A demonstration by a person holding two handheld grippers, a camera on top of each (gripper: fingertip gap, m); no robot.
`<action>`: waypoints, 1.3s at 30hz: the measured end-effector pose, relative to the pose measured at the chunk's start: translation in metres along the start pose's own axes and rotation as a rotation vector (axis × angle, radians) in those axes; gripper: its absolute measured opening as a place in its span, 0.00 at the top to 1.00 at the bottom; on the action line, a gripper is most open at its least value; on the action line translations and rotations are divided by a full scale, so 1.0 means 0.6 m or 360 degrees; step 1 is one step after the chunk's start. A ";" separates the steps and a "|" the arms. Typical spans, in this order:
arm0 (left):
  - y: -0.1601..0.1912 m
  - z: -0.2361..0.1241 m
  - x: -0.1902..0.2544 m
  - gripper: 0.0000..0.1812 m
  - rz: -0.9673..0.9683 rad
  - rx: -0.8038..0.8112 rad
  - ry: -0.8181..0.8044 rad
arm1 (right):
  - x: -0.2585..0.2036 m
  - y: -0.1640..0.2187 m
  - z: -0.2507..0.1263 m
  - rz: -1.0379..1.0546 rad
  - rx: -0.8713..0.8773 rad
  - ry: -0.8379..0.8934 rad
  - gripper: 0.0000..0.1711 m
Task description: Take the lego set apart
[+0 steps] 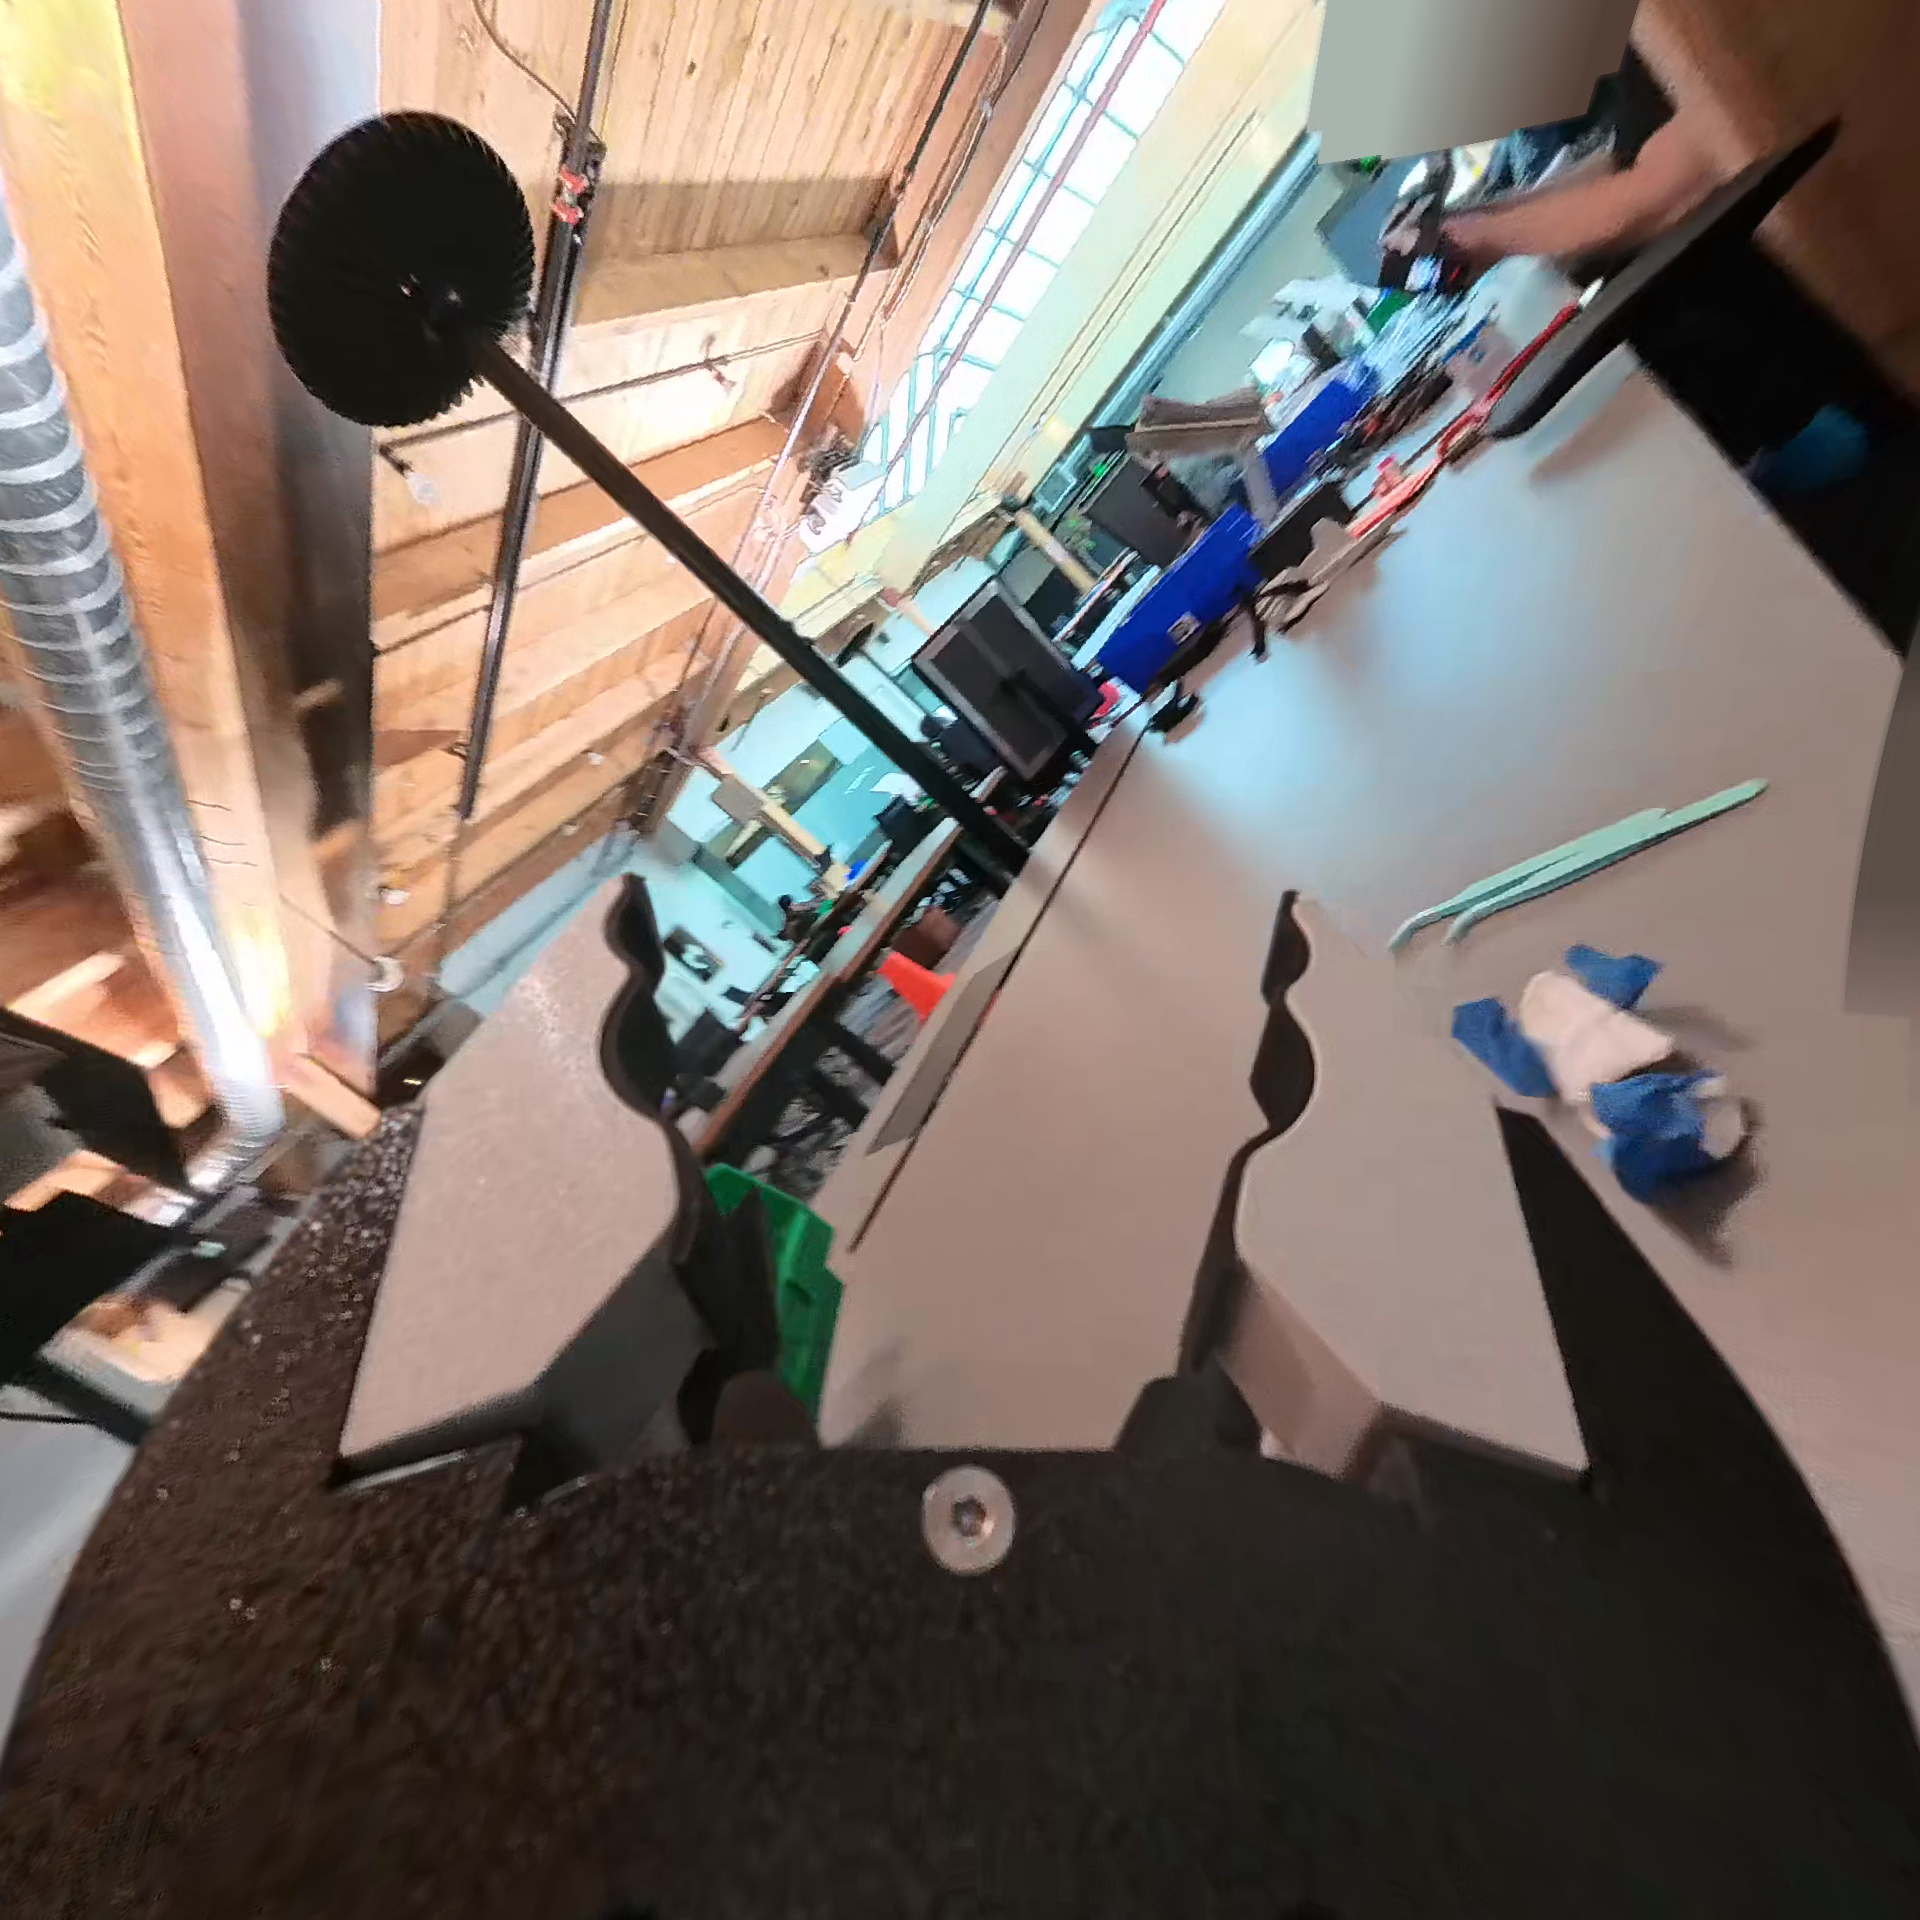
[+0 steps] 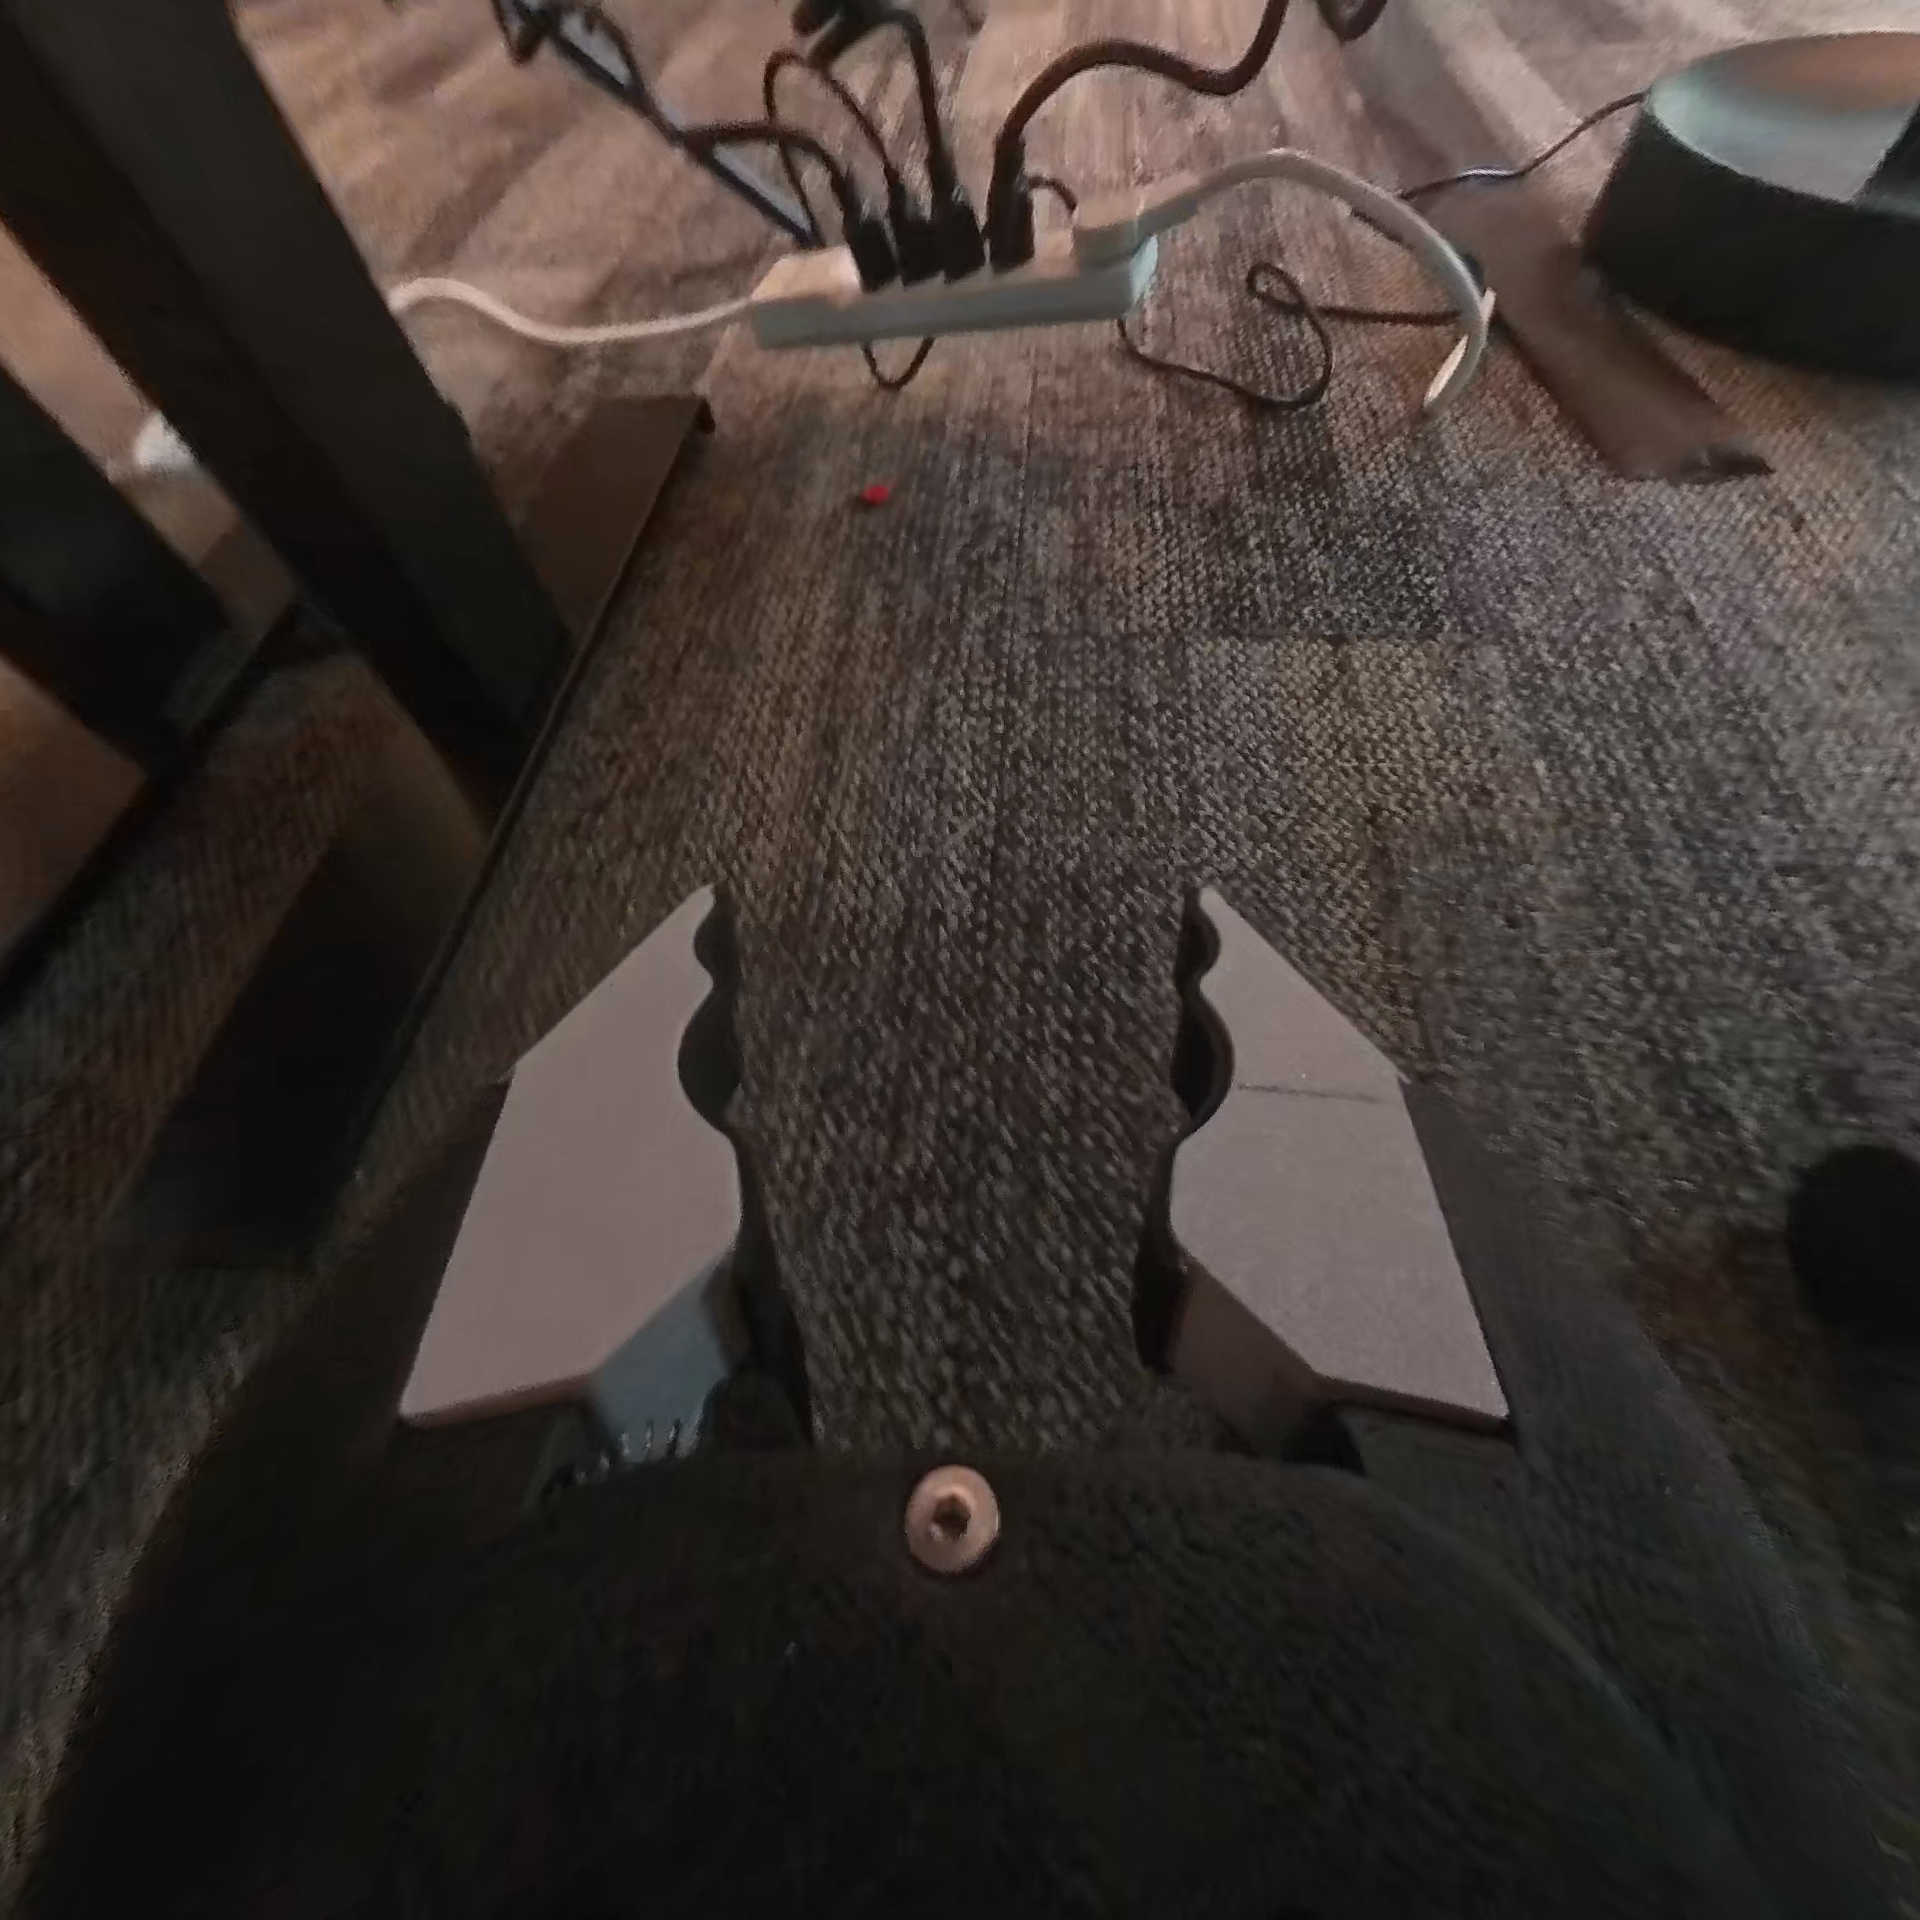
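In the left wrist view, tilted steeply, a small blue and white lego set [image 1: 1600, 1070] lies blurred on the grey table [image 1: 1455, 665], to the right of my left gripper [image 1: 961, 925]. That gripper is open, with its jaws wide apart and nothing between the tips. A green object [image 1: 800, 1288] shows by the base of its left finger; I cannot tell what it is. My right gripper [image 2: 956, 914] is open and empty and points down at the grey carpet [image 2: 1039, 675]. A tiny red piece [image 2: 875, 495] lies on the carpet ahead of it.
Pale green tweezers [image 1: 1579, 852] lie on the table beyond the lego set. A person's arm [image 1: 1558, 218] reaches over the far end. A black pole with a round disc [image 1: 400, 270] stands at the table's edge. On the floor are a power strip with cables [image 2: 935, 296], a black table leg [image 2: 260, 312] and a round dark base [image 2: 1766, 208].
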State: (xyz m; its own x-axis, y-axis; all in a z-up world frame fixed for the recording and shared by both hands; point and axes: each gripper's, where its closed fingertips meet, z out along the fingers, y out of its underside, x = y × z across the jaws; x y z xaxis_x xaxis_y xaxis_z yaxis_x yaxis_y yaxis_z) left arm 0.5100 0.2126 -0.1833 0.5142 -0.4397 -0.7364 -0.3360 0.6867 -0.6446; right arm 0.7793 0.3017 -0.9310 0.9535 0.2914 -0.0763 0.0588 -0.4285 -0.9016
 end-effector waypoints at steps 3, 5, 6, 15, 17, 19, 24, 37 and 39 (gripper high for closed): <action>-0.067 -0.024 0.004 0.39 0.0206 0.0067 -0.0119 | -0.036 0.005 0.029 0.0169 0.0099 -0.0039 0.50; -0.145 -0.090 0.034 0.45 0.0227 0.0251 -0.0270 | -0.073 0.015 0.038 0.0161 0.0125 -0.0104 0.50; -0.178 -0.135 0.064 0.45 0.0191 0.0375 -0.0325 | -0.090 0.020 0.041 0.0145 0.0136 -0.0131 0.50; -0.038 -0.241 0.419 0.44 -0.0163 -0.0213 -0.0277 | -0.126 0.045 0.046 -0.0010 0.0234 -0.0149 0.53; 0.035 -0.227 0.516 0.47 -0.0248 -0.0383 -0.0074 | -0.119 0.028 0.043 0.0005 0.0313 -0.0105 0.53; 0.090 -0.216 0.598 0.47 -0.0299 -0.0444 0.0121 | -0.126 0.023 0.048 0.0047 0.0323 -0.0128 0.53; 0.200 -0.154 0.777 0.37 -0.0821 -0.0736 0.0702 | -0.123 0.040 0.047 -0.0013 0.0281 -0.0092 0.52; 0.718 0.074 0.904 0.46 -0.1496 -0.1288 0.0744 | 0.006 0.137 -0.053 0.0015 0.0022 0.0240 0.51; 0.792 0.106 0.916 0.48 -0.1473 -0.1251 0.0586 | 0.012 0.128 -0.072 0.0045 0.0070 0.0244 0.51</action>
State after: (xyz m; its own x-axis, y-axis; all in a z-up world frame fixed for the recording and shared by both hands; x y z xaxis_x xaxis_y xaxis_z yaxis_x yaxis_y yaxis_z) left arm 0.6830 0.3345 -0.8812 0.5998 -0.7909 0.1212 -0.4108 -0.4344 -0.8016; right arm 0.8036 0.2339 -0.9826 0.9888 0.1443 -0.0391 0.0215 -0.3959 -0.9180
